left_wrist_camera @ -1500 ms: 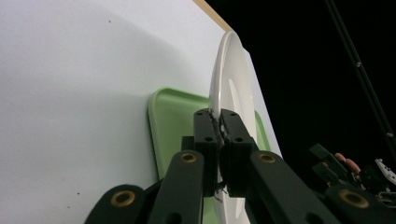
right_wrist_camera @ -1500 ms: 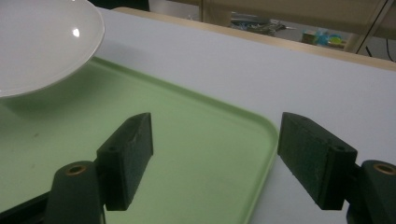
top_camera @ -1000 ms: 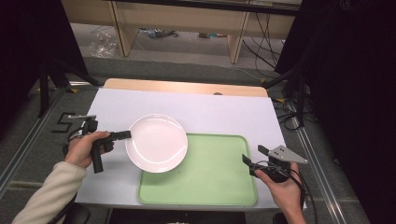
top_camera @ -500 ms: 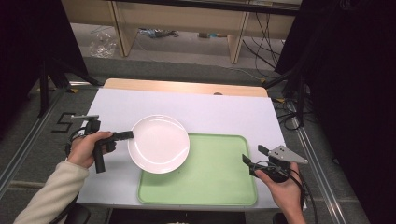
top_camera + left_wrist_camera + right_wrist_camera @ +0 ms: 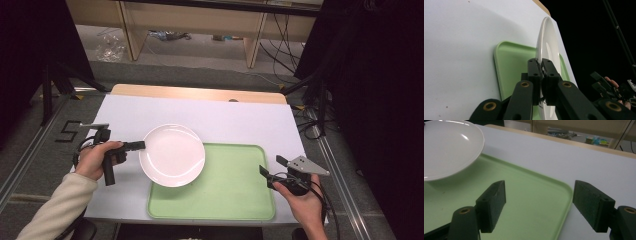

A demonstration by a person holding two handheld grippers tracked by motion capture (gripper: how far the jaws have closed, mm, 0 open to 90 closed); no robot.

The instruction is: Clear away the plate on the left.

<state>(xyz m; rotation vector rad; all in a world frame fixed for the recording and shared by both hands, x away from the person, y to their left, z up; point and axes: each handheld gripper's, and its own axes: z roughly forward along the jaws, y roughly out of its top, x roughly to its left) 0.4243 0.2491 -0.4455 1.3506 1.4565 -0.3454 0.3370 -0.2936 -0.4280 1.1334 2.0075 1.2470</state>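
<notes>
White plate (image 5: 172, 155) hangs clamped by its near-left rim in the left tongs (image 5: 138, 145), jutting rightward from them over the green tray (image 5: 235, 190)'s left corner; right tongs (image 5: 266, 172) gape released beside the tray's far edge.

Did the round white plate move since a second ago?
Yes. The round white plate, clamped at its rim by the left hand-held gripper, has slid rightward, so more of it now overlaps the green plastic tray.
</notes>
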